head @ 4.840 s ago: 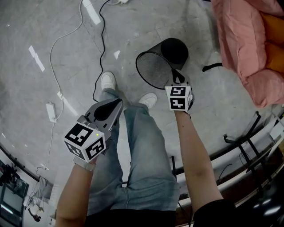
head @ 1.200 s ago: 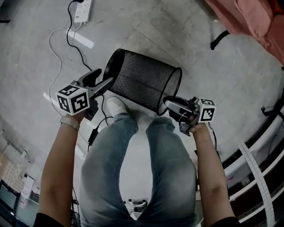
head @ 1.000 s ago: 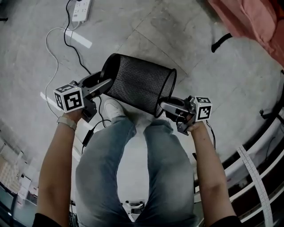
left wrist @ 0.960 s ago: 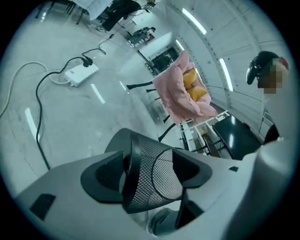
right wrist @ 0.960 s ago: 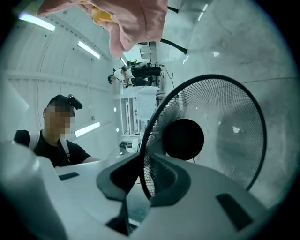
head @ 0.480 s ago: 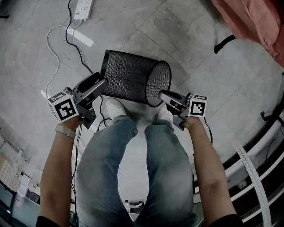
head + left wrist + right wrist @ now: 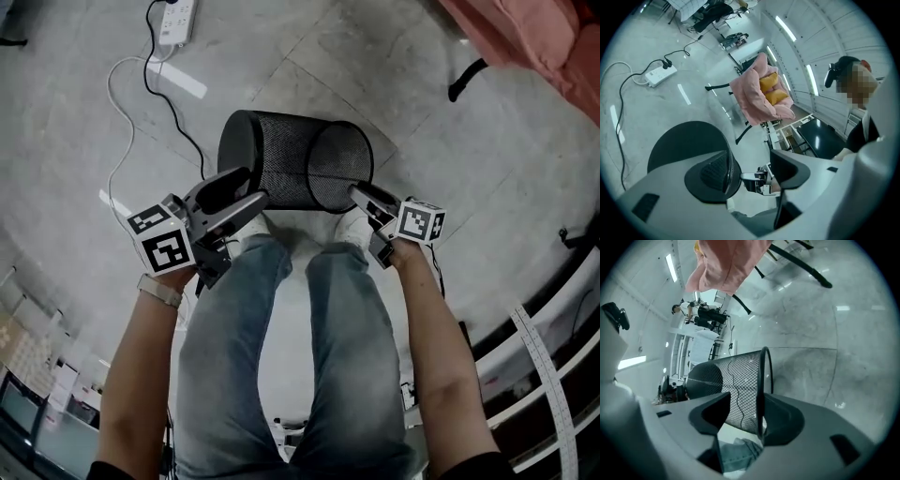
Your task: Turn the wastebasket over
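The black mesh wastebasket (image 7: 291, 169) is tipped on its side above the person's feet, solid base to the left, open rim to the right. My left gripper (image 7: 251, 187) stands open just below the base with nothing between its fingers. In the left gripper view the base (image 7: 679, 140) shows beside and behind the left jaw of that gripper (image 7: 752, 171). My right gripper (image 7: 361, 194) is at the rim. Its jaws are opening, and the rim and mesh wall (image 7: 726, 380) stand between them at the right gripper (image 7: 747, 416), no longer pinched.
The person's legs in jeans (image 7: 281, 356) fill the lower middle. A white power strip (image 7: 178, 17) with white cable (image 7: 117, 94) and a black cable (image 7: 173, 117) lies on the floor at upper left. Pink bedding (image 7: 553, 37) is at upper right, a rail (image 7: 553, 347) at lower right.
The basket, upright on the floor at first, was lifted and tipped over. Since half a second ago my left gripper rose clear of the base, my right gripper sank, and its jaws parted around the rim.
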`<control>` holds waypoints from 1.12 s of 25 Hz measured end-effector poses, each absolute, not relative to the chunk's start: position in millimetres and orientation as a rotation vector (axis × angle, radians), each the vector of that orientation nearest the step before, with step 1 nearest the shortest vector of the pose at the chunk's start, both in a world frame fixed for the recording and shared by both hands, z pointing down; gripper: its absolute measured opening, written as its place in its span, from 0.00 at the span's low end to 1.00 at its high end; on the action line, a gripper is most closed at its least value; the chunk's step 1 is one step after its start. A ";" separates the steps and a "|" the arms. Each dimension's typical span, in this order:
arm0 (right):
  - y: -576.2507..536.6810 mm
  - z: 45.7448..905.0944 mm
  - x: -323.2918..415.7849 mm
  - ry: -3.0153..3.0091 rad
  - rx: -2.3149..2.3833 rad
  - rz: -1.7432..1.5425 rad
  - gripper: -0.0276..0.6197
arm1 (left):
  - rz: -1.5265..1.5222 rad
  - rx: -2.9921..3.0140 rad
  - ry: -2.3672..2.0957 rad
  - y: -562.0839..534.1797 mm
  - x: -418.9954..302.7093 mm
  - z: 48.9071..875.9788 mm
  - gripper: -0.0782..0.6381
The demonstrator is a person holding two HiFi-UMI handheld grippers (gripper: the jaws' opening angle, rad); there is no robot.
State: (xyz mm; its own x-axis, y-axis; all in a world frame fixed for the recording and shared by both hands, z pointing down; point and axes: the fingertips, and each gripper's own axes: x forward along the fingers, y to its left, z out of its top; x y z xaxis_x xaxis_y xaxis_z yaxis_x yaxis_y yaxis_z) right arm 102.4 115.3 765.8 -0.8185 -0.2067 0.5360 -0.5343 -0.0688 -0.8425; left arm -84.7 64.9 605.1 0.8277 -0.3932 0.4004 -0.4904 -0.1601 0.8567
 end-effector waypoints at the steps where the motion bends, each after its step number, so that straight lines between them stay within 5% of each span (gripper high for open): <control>1: 115.8 769.2 110.6 -1.939 0.845 1.968 0.37 | 0.101 1.785 -0.661 66.4 -75.2 601.4 0.52; 14: 92.2 783.3 174.1 -1.869 1.071 1.842 0.33 | 0.188 1.879 -0.413 86.6 37.7 599.7 0.45; 18: 82.5 773.9 175.2 -1.932 1.070 1.837 0.22 | 0.267 1.856 -0.436 96.0 45.7 624.7 0.45; 28: 84.6 774.7 193.5 -1.929 1.078 1.867 0.20 | 0.350 1.810 -0.477 113.2 45.2 655.8 0.46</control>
State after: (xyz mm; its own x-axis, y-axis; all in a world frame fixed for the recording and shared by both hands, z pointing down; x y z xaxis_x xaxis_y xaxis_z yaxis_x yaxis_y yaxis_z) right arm 193.5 84.6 774.7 -0.6956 -0.3306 0.6379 -0.6484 -0.0935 -0.7555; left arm 45.2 113.2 655.8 0.8721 -0.1423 0.4681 -0.4893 -0.2443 0.8372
